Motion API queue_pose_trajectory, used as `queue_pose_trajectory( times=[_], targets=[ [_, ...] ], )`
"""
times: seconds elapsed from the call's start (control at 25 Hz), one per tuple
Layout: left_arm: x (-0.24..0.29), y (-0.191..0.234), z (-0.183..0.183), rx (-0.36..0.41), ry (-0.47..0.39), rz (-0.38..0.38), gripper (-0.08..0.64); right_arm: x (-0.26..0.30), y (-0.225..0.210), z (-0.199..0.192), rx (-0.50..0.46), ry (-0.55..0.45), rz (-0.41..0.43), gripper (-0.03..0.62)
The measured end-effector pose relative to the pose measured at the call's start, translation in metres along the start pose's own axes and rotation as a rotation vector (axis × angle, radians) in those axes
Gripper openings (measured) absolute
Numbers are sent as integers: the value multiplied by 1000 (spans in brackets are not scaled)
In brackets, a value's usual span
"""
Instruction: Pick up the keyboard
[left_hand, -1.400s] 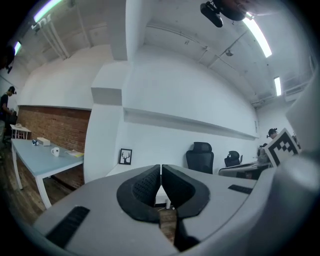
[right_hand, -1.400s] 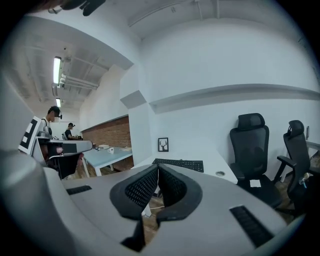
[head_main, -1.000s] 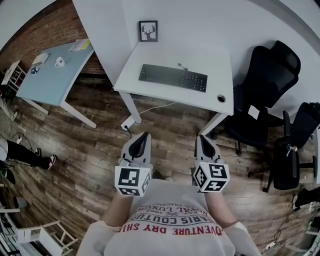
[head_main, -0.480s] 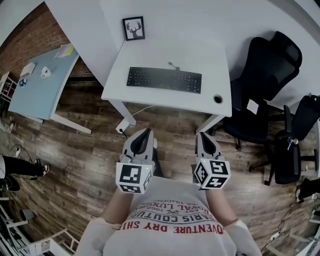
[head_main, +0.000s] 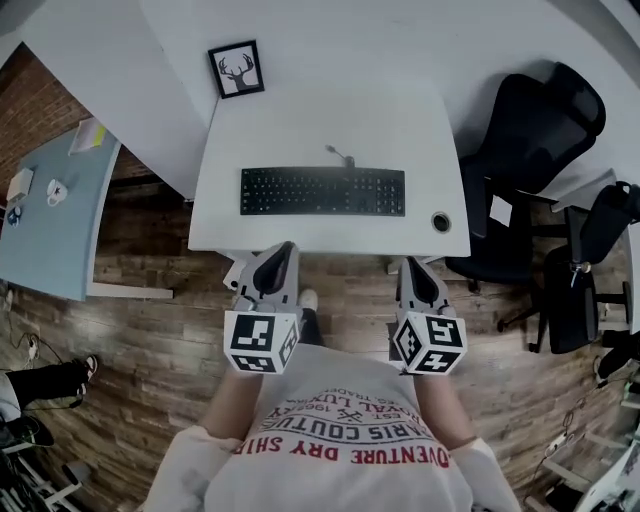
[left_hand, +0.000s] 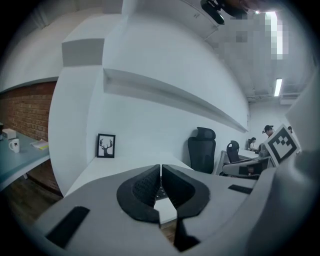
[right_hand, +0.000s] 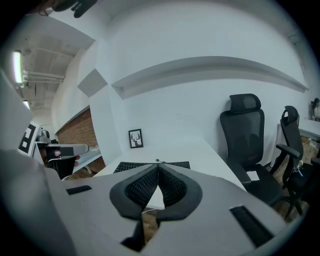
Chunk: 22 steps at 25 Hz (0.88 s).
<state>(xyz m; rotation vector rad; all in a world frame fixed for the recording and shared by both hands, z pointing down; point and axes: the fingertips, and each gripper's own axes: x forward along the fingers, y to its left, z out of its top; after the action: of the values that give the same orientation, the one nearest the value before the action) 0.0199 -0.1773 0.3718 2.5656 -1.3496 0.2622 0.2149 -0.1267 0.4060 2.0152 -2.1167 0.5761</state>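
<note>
Keyboard (head_main: 322, 191), black, laid flat on the near half of the white desk (head_main: 330, 110), untouched; left gripper (head_main: 283, 252) and right gripper (head_main: 409, 265), both pressed together and empty, held just short of the desk's edge, to be spread before the keyboard's two ends are clamped evenly.

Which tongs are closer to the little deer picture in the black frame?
Left. The left tongs are almost straight below the black-framed deer picture; the right tongs are further across, nearer the black office chair.
</note>
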Motion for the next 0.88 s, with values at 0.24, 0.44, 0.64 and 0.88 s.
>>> queue_pose_trajectory(
  times=[0.24,0.44,0.64,0.88],
  targets=[
    [53,62,22,-13,8,-63,31,65,11,30,7,-6,-55,26],
    [79,111,29,-15,23,-54,31,106,12,44,31,-5,-99,26],
    [97,147,19,-43,61,-12,31,134,7,45,44,8,-89,26],
    [117,161,-1,-82,91,-27,31,163,-22,29,-66,84,-108,26]
  ],
)
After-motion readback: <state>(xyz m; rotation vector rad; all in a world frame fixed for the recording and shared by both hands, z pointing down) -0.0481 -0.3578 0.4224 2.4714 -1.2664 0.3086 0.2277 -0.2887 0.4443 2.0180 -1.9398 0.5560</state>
